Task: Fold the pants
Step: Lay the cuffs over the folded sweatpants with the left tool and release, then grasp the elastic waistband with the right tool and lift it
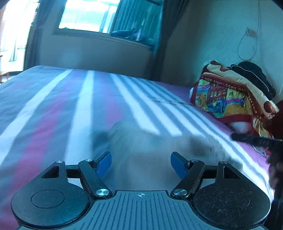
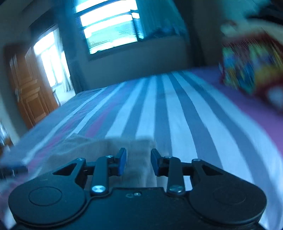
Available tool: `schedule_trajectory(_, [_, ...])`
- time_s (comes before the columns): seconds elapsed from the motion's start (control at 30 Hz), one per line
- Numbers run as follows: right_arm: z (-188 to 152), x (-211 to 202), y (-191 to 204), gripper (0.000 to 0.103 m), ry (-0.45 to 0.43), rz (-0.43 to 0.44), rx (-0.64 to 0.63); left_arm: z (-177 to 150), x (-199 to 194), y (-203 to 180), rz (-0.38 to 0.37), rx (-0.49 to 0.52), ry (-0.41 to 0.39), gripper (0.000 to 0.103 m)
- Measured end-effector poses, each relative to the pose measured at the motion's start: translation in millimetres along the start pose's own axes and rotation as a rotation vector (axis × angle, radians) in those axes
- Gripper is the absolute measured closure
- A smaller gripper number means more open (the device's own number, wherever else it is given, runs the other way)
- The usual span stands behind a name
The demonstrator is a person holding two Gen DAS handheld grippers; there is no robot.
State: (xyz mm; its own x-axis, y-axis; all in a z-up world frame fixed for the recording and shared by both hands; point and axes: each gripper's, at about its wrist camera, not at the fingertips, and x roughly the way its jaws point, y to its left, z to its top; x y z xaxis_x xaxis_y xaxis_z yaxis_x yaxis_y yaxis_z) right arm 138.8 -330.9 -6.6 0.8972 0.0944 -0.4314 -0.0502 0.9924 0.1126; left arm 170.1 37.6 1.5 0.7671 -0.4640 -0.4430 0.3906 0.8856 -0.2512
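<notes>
The pale beige pants lie on the striped bed sheet, blurred by motion in the left wrist view. My left gripper is open just above them, holding nothing. In the right wrist view the pants lie bunched on the sheet, with an edge under the jaws. My right gripper is open over that edge, holding nothing. The right gripper's dark body shows at the right edge of the left wrist view.
A colourful folded blanket with dark clothes on top sits at the bed's right side by the wall; it is blurred in the right wrist view. A window and a wooden door lie beyond the bed.
</notes>
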Motion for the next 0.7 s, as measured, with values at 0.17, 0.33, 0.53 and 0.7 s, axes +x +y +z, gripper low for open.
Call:
schedule_trajectory(0.17, [2,60,29,0.074,0.094,-0.032,-0.240,-1,90,-10,0.007,0.005,0.230,0.029])
schedule_trajectory(0.33, [-15,79,8,0.065,0.223,-0.076,-0.206,-5,66,-16,0.020,0.059,0.178,0.029])
schedule_trajectory(0.53, [-23,25,-46,0.052,0.183,0.069,0.184,-28,32,14,0.059,-0.038,0.150,0.029])
schedule_trajectory(0.7, [-40,49,-56,0.045,0.298,0.119,0.354,-38,39,26,0.053,-0.086,0.169,0.029])
